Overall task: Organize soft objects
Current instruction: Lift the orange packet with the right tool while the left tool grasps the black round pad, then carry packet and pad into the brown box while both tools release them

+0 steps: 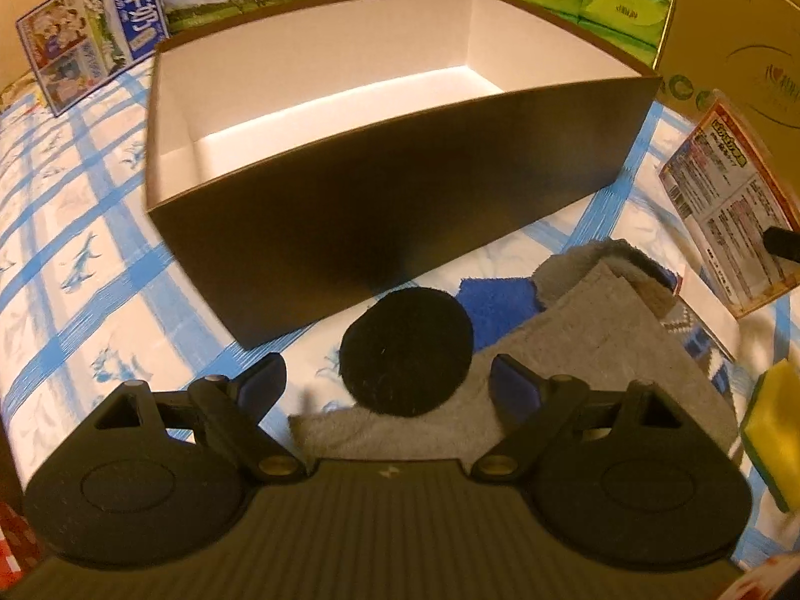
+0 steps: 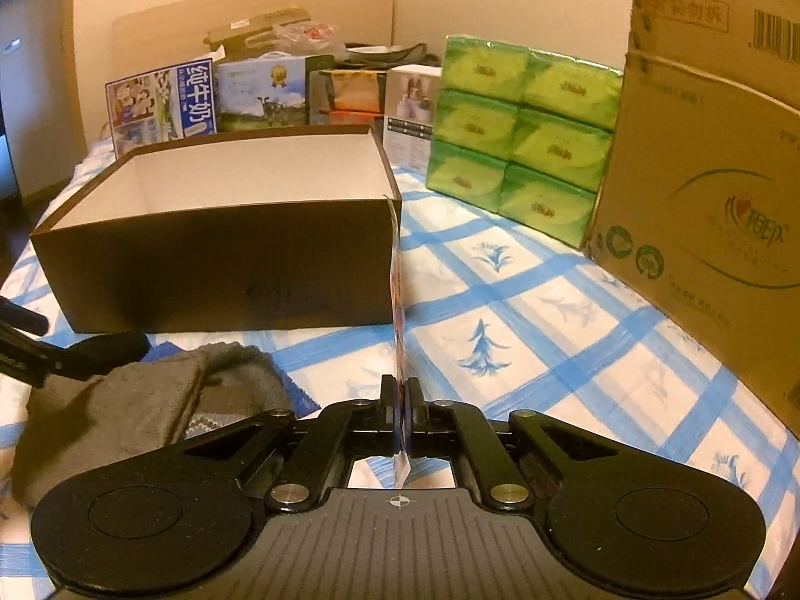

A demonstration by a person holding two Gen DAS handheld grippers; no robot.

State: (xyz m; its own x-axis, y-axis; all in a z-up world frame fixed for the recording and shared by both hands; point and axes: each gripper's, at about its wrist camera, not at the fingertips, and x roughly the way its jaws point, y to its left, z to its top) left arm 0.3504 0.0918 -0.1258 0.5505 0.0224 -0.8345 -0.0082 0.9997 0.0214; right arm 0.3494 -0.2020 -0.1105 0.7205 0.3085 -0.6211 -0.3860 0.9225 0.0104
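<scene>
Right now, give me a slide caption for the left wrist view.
Open left gripper hovers over black round pad on gray towel, facing the empty dark box.

The box (image 1: pixel 380 190) is smooth, matt cardboard, dark outside and white inside. The gray cloth (image 1: pixel 575 345) looks soft and fuzzy, and the black round pad (image 1: pixel 405 350) looks like rough felt. The green packs (image 2: pixel 520 135) are shiny plastic. The tongs (image 1: pixel 387 380) are matt black plastic.
</scene>
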